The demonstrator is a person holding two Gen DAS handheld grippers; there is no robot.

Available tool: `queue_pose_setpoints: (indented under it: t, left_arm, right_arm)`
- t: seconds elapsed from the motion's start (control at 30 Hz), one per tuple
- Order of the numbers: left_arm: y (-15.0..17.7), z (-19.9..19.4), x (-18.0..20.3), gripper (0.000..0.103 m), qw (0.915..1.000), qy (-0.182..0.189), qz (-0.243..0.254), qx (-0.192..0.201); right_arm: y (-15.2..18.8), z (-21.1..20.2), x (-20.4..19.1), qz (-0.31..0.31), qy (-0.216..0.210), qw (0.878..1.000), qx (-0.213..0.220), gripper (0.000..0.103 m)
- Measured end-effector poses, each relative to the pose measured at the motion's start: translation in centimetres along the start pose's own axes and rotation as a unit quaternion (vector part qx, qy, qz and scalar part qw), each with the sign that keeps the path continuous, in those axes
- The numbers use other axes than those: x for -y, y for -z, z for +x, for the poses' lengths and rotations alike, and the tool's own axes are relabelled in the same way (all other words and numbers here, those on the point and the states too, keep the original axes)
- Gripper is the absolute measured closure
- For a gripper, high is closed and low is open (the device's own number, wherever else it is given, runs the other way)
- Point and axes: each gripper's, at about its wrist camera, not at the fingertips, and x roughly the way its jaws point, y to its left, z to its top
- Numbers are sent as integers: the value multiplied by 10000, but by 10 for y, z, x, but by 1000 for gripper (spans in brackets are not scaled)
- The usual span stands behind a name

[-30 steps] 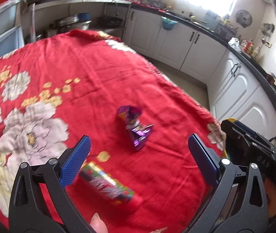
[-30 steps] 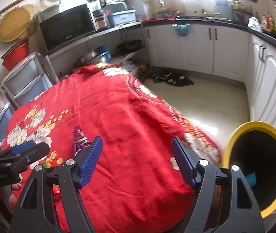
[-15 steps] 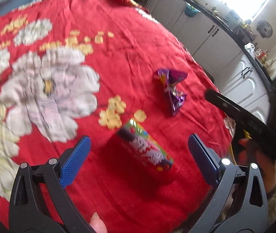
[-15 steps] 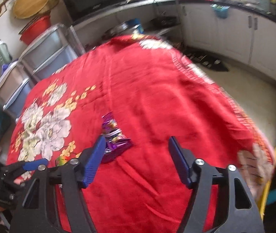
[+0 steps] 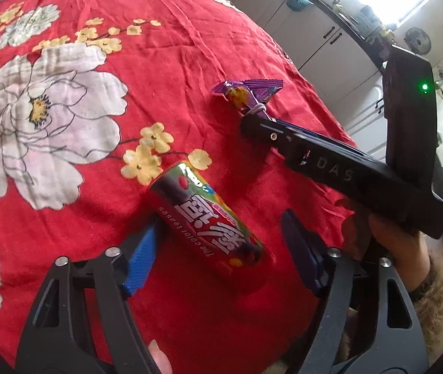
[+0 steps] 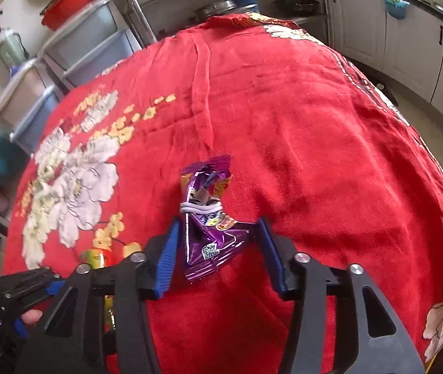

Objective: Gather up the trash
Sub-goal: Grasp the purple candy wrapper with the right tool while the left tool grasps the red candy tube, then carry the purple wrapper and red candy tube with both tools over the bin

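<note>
A colourful candy tube (image 5: 207,218) lies between the spread jaws of the left gripper (image 5: 221,251) on the red floral cloth (image 5: 65,162), while farther right a purple wrapper (image 6: 207,218) (tied at its middle) sits between the right gripper's (image 6: 218,249) spread jaws.

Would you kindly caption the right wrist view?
Open right gripper straddles a purple snack wrapper on the red floral tablecloth.
</note>
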Motion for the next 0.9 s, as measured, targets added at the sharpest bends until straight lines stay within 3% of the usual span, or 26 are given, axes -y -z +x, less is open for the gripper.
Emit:
queue_pose_setpoints:
  t: [0.13,0.47,0.9]
  left_arm:
    - [-2,4,5,56,9993,-240,265,96]
    - [-9,6,8,72,9983,-121,537,167]
    - [-28,15,74,75,9914,236,1246,336]
  right_arm:
    - [4,-4,7,140,-36,9998,117,65]
    - [26,-38,33,676,37,9966,476,71]
    - [71,-113,84,1323,563,9838,1071,71]
